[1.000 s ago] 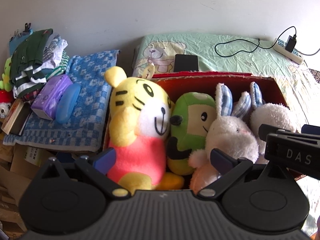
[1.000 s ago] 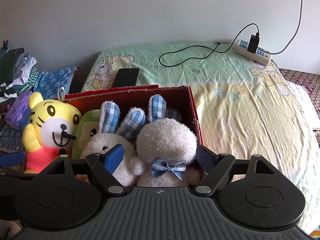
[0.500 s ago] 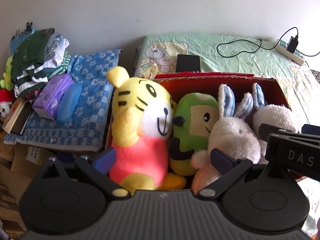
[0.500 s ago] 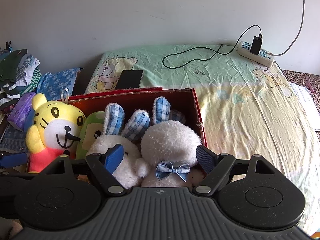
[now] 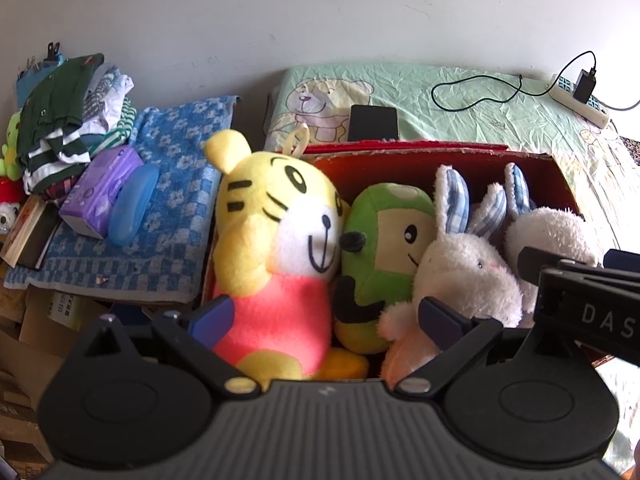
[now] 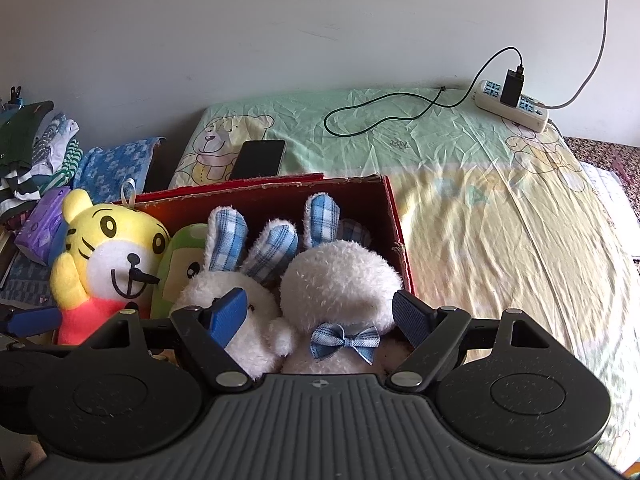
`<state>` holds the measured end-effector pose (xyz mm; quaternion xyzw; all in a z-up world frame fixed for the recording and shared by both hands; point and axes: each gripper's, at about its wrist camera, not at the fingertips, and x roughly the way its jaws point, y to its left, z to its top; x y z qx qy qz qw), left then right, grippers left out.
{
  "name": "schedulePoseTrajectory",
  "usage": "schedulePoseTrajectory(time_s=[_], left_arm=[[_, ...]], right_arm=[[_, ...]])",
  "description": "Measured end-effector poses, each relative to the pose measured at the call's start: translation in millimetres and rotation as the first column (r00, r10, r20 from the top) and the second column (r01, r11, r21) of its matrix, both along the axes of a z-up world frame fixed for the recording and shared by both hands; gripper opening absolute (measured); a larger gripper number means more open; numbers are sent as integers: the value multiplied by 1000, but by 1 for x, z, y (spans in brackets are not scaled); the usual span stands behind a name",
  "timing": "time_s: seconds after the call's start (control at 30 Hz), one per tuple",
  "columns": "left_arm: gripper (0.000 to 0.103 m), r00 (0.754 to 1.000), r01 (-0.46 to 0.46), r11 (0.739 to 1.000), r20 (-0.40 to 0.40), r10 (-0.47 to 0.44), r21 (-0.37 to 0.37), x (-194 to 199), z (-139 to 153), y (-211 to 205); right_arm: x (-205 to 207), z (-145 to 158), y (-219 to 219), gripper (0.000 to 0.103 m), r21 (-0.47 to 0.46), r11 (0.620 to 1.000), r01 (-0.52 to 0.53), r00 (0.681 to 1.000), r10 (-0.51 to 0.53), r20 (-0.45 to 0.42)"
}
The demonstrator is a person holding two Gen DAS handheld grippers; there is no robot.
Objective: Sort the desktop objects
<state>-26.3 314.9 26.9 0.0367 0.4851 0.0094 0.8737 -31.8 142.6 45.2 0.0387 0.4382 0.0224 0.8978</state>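
A red cardboard box [image 5: 420, 156] [image 6: 396, 216] on the bed holds a row of plush toys: a yellow tiger [image 5: 276, 232] [image 6: 108, 256], a green doll [image 5: 384, 240] [image 6: 180, 264] and two white rabbits [image 5: 468, 276] [image 6: 340, 280] with blue checked ears. My left gripper [image 5: 324, 318] stands open just in front of the tiger and the green doll, holding nothing. My right gripper [image 6: 320, 312] is open too, its fingers either side of the right rabbit with the bow tie [image 6: 346, 338], apart from it.
A black phone [image 5: 372, 122] [image 6: 258, 158] lies behind the box on the bear-print sheet [image 6: 480, 200]. A power strip [image 6: 512, 106] with a charger and cable sits at the back right. Left of the box, a blue towel [image 5: 160, 200] carries a purple tissue pack [image 5: 100, 190], a blue case [image 5: 132, 208] and folded clothes [image 5: 60, 120].
Both grippers have drawn back and risen slightly from the box, so the toys sit a little lower in both views. Both stayed open and no toy moved.
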Motion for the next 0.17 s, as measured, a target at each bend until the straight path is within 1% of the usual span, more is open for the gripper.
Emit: schedulePoseTrajectory(time_s=[0.17], left_arm=[[96,1000,0,1000,22,-1,10,-1,3,-3]], right_arm=[[0,1,-2,82,3,1000,7,1000,-7,4]])
